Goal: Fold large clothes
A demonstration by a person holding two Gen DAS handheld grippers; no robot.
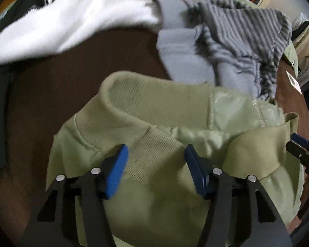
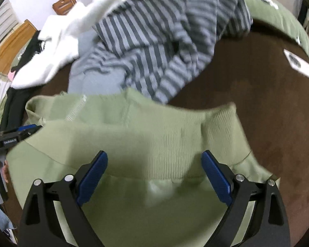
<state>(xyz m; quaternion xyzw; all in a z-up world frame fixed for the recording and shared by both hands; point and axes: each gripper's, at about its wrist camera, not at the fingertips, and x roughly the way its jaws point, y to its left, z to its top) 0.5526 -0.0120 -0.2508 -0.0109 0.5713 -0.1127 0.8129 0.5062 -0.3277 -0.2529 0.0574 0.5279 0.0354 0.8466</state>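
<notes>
Both grippers' jaws spread over green jacket (image 1: pixel 150 111); striped garment (image 2: pixel 154 41), white fleece (image 1: pixel 72 14) heaped just beyond.

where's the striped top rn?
The striped top lies crumpled on the brown surface, just beyond the green jacket: upper centre in the right wrist view, with the white garment on its left.
</notes>
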